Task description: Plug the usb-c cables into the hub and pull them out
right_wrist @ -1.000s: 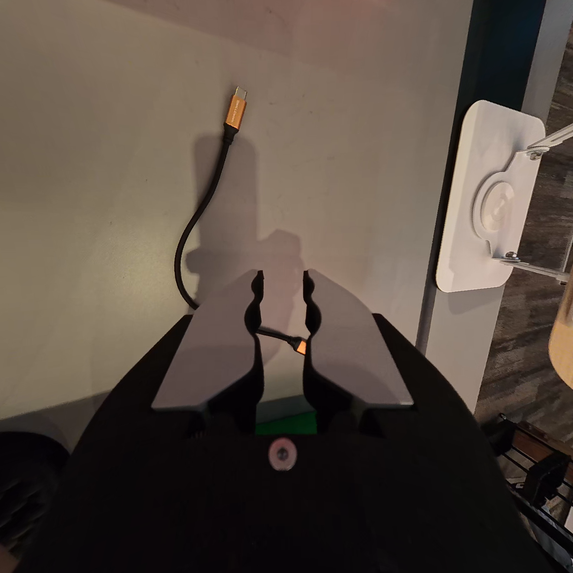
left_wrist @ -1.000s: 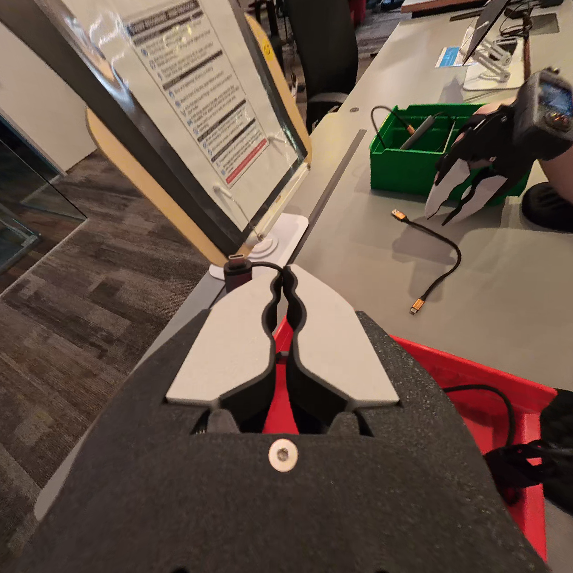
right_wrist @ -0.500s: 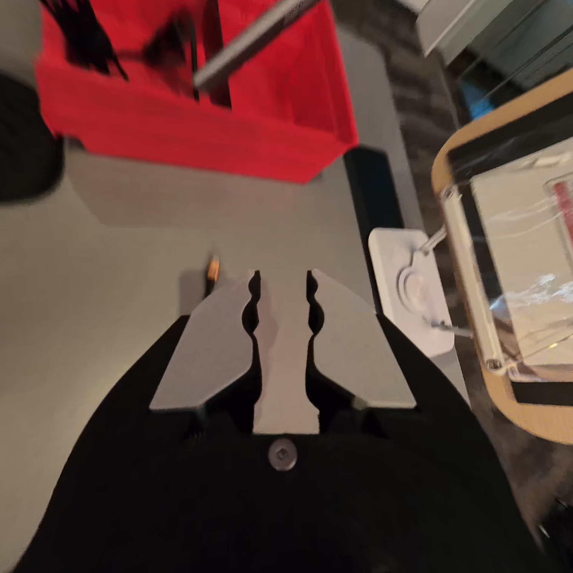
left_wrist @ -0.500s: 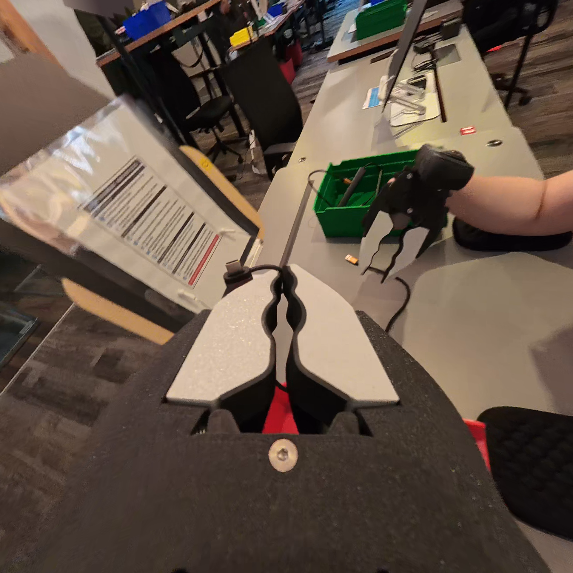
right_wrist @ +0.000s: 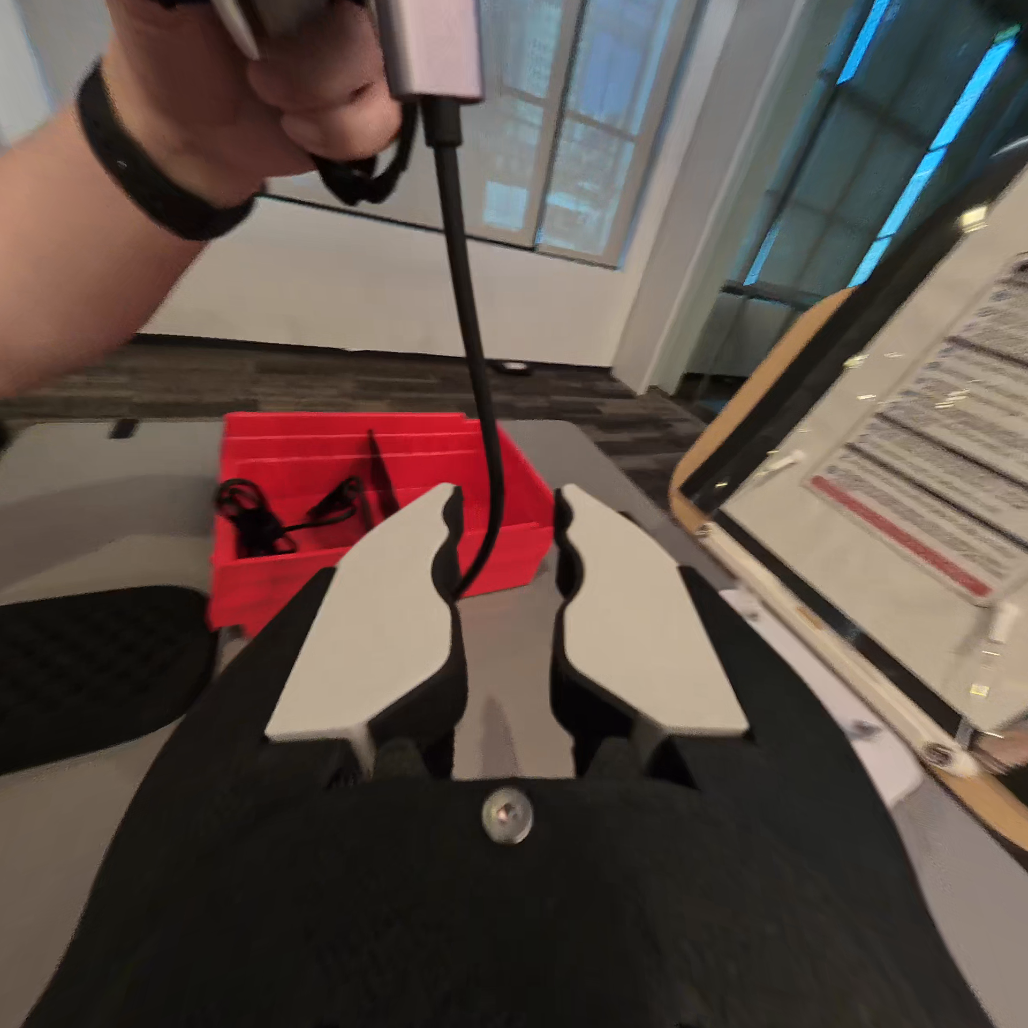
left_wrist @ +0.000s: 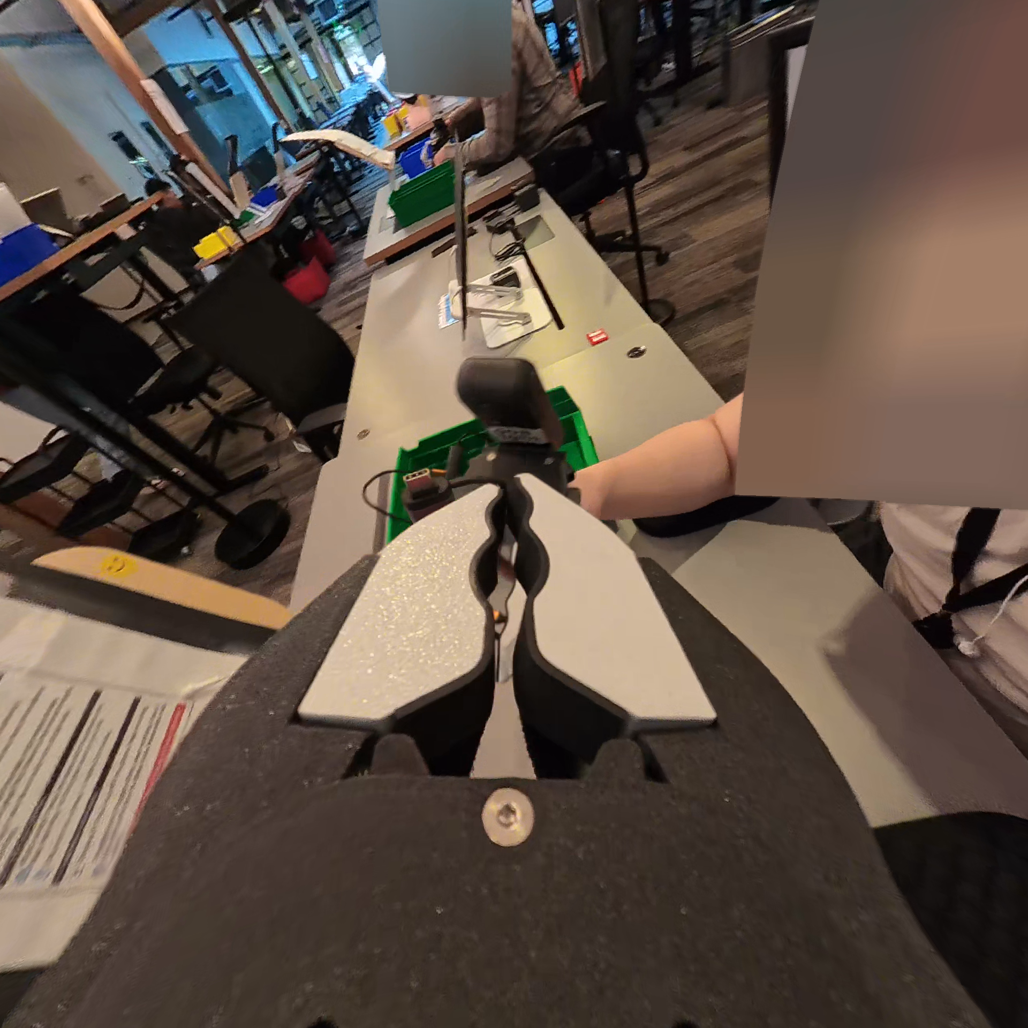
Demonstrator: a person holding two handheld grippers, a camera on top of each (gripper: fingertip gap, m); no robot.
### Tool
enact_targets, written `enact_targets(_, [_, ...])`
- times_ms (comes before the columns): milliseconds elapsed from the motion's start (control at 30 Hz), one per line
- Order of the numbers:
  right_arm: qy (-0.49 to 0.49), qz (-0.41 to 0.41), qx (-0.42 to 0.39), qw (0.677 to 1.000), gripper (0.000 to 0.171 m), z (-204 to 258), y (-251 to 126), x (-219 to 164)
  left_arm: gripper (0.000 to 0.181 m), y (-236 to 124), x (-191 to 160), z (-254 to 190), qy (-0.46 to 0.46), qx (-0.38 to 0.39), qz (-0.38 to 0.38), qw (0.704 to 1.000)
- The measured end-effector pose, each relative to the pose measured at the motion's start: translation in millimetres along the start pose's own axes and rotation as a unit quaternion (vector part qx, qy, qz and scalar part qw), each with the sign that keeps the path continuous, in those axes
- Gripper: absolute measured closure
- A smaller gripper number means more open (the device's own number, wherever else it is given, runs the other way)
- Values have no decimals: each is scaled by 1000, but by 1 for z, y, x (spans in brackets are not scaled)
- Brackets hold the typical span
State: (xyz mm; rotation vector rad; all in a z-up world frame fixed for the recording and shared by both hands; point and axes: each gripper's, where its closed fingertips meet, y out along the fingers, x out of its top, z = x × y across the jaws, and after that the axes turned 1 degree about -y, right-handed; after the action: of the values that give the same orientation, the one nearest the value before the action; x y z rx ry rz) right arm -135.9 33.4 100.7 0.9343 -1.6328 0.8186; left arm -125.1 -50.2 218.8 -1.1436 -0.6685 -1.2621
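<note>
My left gripper (left_wrist: 509,487) is shut on the hub's thin black cable, just behind its dark USB-C plug (left_wrist: 425,489), which sticks up beside the left fingertip. In the right wrist view the grey hub (right_wrist: 434,50) hangs at the top next to the hand holding the left gripper. Its black cable (right_wrist: 464,311) runs down into the gap of my right gripper (right_wrist: 506,495), which is open; I cannot tell whether they touch. A bit of the orange-tipped cable (left_wrist: 499,614) shows through the left fingers' gap. The right gripper's body (left_wrist: 517,445) sits just beyond my left fingertips.
A green bin (left_wrist: 423,450) stands behind the right gripper on the grey table (left_wrist: 751,584). A red bin (right_wrist: 356,562) with black cables is ahead of the right gripper. A framed sign (right_wrist: 890,500) stands at the table edge. Black wrist pads (right_wrist: 94,662) lie nearby. My right fingertips sit around 15 cm from my left ones.
Both grippers have tilted up from the table. The left has risen with the hub cable. The right has left the orange cable and swung round toward the red bin and the hanging hub cable.
</note>
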Motion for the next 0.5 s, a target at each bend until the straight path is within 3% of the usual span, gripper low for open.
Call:
enact_targets(33, [6,11,30,999,159,7,0,-3,181,6,1,-2,-3,-9,-1,1000])
enact_targets(67, [9,17,44,999,170,9,-2,-5,181,10,0,-2,-4,-11,2,1000])
enact_targets(233, [4,29,-3,1000,170,-18,-22,-1,179,5,-3,-1,-50,-3,-18,999])
enact_targets(333, [-4,66,-25,997,170,-31,-36,-6,158,-8,-17,-7,-124,16,-58,990])
enact_targets(500, [4,121,-44,992,170,-42,-46,-19,147,14,-103,-28,-220,85,-34,971])
